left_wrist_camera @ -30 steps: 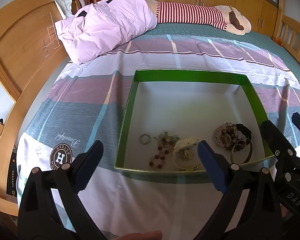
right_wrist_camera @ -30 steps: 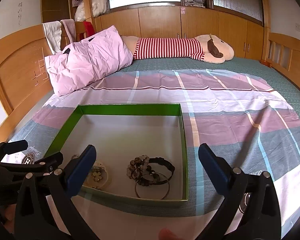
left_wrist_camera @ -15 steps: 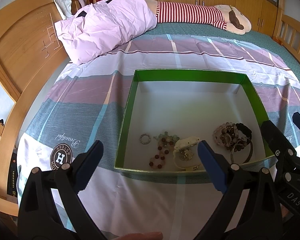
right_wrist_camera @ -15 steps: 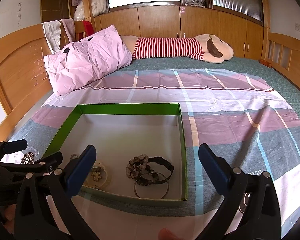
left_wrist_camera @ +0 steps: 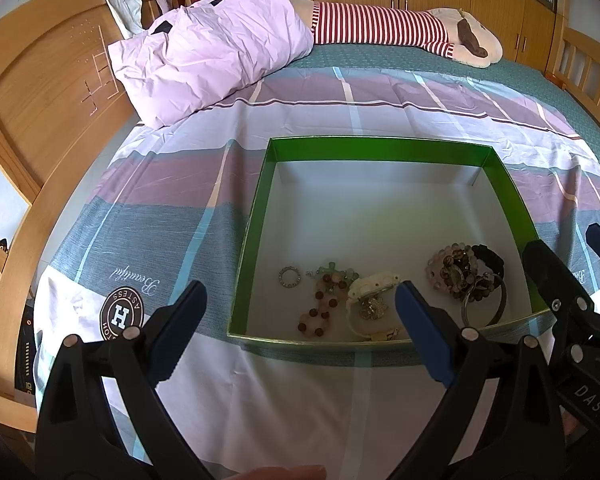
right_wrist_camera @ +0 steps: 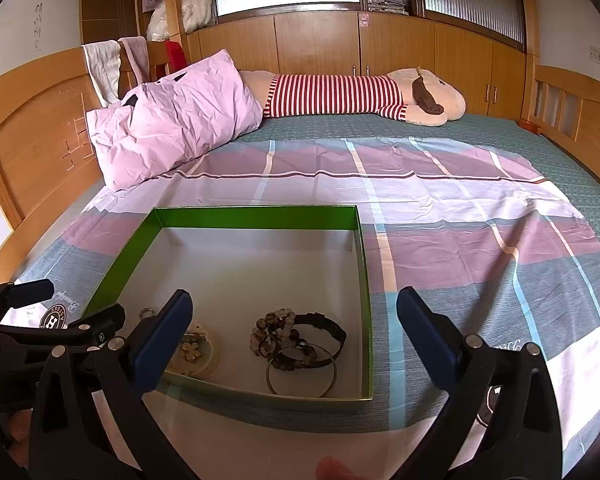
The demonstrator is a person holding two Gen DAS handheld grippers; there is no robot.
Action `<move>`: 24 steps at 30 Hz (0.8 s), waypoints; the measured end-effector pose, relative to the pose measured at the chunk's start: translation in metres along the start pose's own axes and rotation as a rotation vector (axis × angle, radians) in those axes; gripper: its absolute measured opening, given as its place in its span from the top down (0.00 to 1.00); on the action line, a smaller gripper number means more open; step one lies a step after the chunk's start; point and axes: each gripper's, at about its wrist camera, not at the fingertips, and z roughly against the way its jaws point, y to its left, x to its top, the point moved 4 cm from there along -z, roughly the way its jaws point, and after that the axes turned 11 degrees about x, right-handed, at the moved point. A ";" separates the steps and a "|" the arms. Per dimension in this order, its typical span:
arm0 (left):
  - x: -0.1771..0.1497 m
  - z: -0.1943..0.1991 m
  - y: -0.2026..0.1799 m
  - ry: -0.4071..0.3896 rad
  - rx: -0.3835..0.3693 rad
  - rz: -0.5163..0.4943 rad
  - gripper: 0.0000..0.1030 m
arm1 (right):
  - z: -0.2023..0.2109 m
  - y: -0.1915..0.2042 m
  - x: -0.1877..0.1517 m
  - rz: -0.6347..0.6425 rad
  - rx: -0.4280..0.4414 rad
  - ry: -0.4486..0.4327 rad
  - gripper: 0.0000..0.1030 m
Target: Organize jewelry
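A green-rimmed box (left_wrist_camera: 256,224) (right_wrist_camera: 362,264) with a white floor lies on the bed. Along its near side rest a small ring (left_wrist_camera: 289,277), a red bead string (left_wrist_camera: 323,308), a white bracelet with a gold flower (left_wrist_camera: 370,300) (right_wrist_camera: 194,350), and a pile of beaded bracelets, a black band and a metal bangle (left_wrist_camera: 466,272) (right_wrist_camera: 296,340). My left gripper (left_wrist_camera: 300,308) is open, held just short of the box's near wall. My right gripper (right_wrist_camera: 294,316) is open too, over the near right corner, and shows at the right edge of the left wrist view.
A striped sheet (right_wrist_camera: 440,216) covers the bed. A pink pillow (left_wrist_camera: 208,48) and a striped plush toy (right_wrist_camera: 340,94) lie at the far side. A wooden headboard (left_wrist_camera: 40,92) runs along the left, a wooden rail (right_wrist_camera: 572,104) at the right.
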 end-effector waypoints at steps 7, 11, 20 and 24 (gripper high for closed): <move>0.000 0.000 0.000 0.002 0.000 -0.001 0.06 | 0.000 -0.001 0.000 0.001 -0.002 0.001 0.01; 0.000 0.000 0.000 0.002 0.000 -0.001 0.06 | 0.000 -0.002 0.000 0.001 -0.003 0.000 0.01; -0.001 -0.002 0.000 0.004 0.000 -0.004 0.06 | 0.000 -0.006 -0.003 0.001 -0.008 0.003 0.01; -0.001 -0.001 -0.001 0.004 0.001 -0.004 0.06 | 0.000 -0.006 -0.002 0.002 -0.008 0.003 0.01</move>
